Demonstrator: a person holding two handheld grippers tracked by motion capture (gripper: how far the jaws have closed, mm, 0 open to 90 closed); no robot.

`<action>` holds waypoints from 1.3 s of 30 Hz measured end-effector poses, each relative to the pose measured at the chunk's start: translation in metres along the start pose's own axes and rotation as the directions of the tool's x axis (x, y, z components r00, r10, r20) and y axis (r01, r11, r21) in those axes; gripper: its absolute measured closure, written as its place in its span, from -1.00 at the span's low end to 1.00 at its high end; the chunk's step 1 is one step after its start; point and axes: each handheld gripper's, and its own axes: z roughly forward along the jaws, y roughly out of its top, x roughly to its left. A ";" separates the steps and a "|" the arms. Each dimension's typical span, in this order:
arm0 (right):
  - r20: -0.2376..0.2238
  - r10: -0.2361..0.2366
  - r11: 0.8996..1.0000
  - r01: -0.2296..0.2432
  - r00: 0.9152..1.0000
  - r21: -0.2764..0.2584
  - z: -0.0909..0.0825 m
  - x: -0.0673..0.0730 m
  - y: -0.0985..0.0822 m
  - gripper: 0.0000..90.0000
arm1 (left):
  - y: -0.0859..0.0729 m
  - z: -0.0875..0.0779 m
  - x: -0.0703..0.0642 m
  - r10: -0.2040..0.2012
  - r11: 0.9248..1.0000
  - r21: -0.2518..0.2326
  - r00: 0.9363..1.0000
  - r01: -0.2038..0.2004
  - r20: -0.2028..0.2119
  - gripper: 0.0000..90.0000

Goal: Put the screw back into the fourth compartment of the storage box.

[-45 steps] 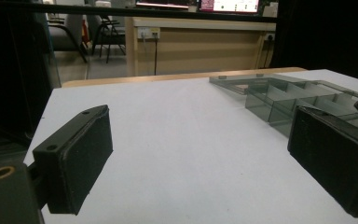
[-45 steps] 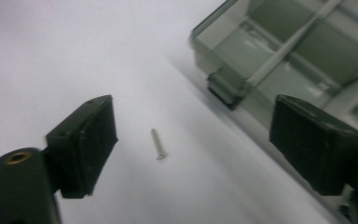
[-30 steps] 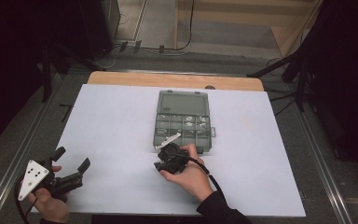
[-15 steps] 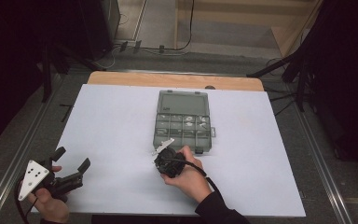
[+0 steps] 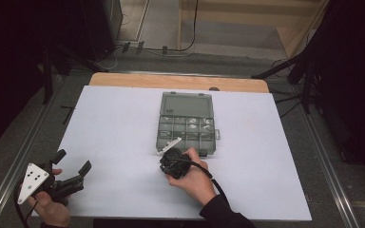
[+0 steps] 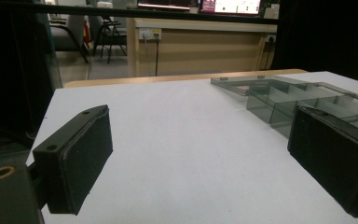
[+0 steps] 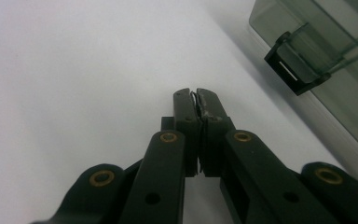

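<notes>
Tools sit low over the white tabletop (image 5: 123,123), one in each hand. The right tool (image 7: 196,93) is near the middle of the front edge, just beside the front left corner of the grey box (image 5: 187,124). Its two black jaws have just been closing and now press flat together. Between the tips there may be something very thin and tiny, but it is too small to tell. A little white tag (image 5: 168,144) sticks out by that tool in the high view.

The grey box lies in the middle of the tabletop, toward the far edge. It has many small cubbies with tiny bits inside, and a black latch (image 7: 292,65) on its near side.

The left tool (image 5: 71,168) waits at the front left corner, with jaws wide apart and nothing between them.

I think the step is picking a tiny bit up from beside the box. Next, the right tool needs to lift gently, stay pinched tight, and go over the right cubby.
</notes>
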 end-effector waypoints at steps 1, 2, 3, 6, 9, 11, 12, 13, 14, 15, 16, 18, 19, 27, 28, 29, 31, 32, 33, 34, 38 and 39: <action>-0.002 0.001 1.000 -0.001 1.000 -0.007 -0.001 -0.001 0.000 1.00 | 0.000 0.000 0.000 0.001 1.000 0.001 1.000 -0.001 0.000 -0.86; -0.004 0.005 1.000 -0.005 1.000 -0.011 -0.003 -0.001 0.000 1.00 | 0.000 0.000 0.000 0.001 1.000 0.001 1.000 -0.001 0.000 -0.86; -0.002 0.011 1.000 -0.011 1.000 -0.013 -0.004 -0.002 0.000 1.00 | 0.000 0.000 0.000 0.000 1.000 0.000 1.000 0.000 0.000 -0.86; 0.000 0.007 1.000 -0.007 1.000 -0.023 -0.009 -0.004 0.000 1.00 | 0.000 0.000 -0.001 0.001 1.000 -0.001 1.000 -0.001 0.001 -0.86; -0.003 0.011 0.999 -0.011 1.000 -0.030 -0.014 -0.005 0.000 1.00 | 0.000 0.000 -0.001 0.001 1.000 0.000 1.000 -0.001 0.000 -0.86; -0.004 0.016 0.999 -0.016 1.000 -0.036 -0.018 -0.007 0.001 1.00 | 0.000 0.001 -0.001 0.000 1.000 0.000 1.000 0.000 0.001 -0.86; -0.001 0.019 0.999 -0.019 1.000 -0.043 -0.021 -0.008 0.001 1.00 | 0.000 0.001 -0.001 0.000 1.000 0.000 1.000 0.000 0.001 -0.86; -0.001 0.019 0.999 -0.019 1.000 -0.044 -0.022 -0.009 0.001 1.00 | 0.000 0.001 -0.001 0.001 1.000 0.000 1.000 -0.001 0.001 -0.86; 0.000 0.022 0.999 -0.022 1.000 -0.047 -0.025 -0.011 0.001 1.00 | 0.000 0.001 -0.001 0.000 1.000 0.001 1.000 0.000 0.002 -0.86; 0.002 0.024 0.998 -0.024 1.000 -0.050 -0.026 -0.011 0.002 1.00 | 0.000 0.001 -0.001 0.000 1.000 0.001 1.000 0.000 0.001 -0.86; 0.002 0.023 0.998 -0.023 1.000 -0.053 -0.027 -0.013 0.002 1.00 | 0.000 0.000 -0.001 0.000 1.000 0.000 1.000 0.000 0.002 -0.86; 0.001 0.029 0.998 -0.029 1.000 -0.058 -0.031 -0.016 0.002 1.00 | 0.000 0.001 -0.001 -0.001 1.000 -0.001 1.000 0.001 0.002 -0.86; 0.001 0.033 0.998 -0.033 0.999 -0.061 -0.033 -0.016 0.002 1.00 | 0.000 0.001 -0.001 -0.001 1.000 -0.002 1.000 0.001 0.002 -0.86; 0.016 0.051 0.995 -0.049 0.999 -0.090 -0.048 -0.028 0.003 1.00 | 0.000 0.001 -0.001 -0.002 1.000 -0.006 1.000 0.002 0.005 -0.86; 0.020 0.053 0.994 -0.050 0.998 -0.094 -0.050 -0.030 0.003 1.00 | 0.000 0.001 -0.001 -0.001 1.000 -0.006 1.000 0.001 0.004 -0.86; 0.022 0.052 0.994 -0.050 0.998 -0.097 -0.052 -0.032 0.003 1.00 | 0.000 0.001 -0.001 -0.002 1.000 -0.007 1.000 0.002 0.006 -0.86; 0.021 0.064 0.993 -0.061 0.998 -0.103 -0.055 -0.034 0.004 1.00 | 0.000 0.001 -0.002 -0.003 1.000 -0.009 1.000 0.003 0.006 -0.86; 0.023 0.064 0.992 -0.061 0.998 -0.108 -0.057 -0.037 0.004 1.00 | 0.000 0.001 -0.002 -0.001 1.000 -0.007 1.000 0.001 0.006 -0.86; 0.024 0.067 0.992 -0.064 0.997 -0.111 -0.058 -0.038 0.004 1.00 | 0.000 0.001 -0.002 -0.001 1.000 -0.007 1.000 0.001 0.006 -0.86; 0.027 0.070 0.991 -0.067 0.997 -0.113 -0.059 -0.040 0.004 1.00 | 0.000 0.001 -0.002 -0.001 1.000 -0.007 1.000 0.001 0.006 -0.86; 0.033 0.080 0.990 -0.075 0.996 -0.123 -0.065 -0.047 0.004 1.00 | 0.000 0.001 -0.001 0.002 1.000 -0.004 1.000 -0.002 0.007 -0.86; 0.037 0.086 0.989 -0.081 0.996 -0.122 -0.066 -0.048 0.004 1.00 | 0.000 0.001 -0.001 0.002 1.000 -0.004 1.000 -0.002 0.007 -0.86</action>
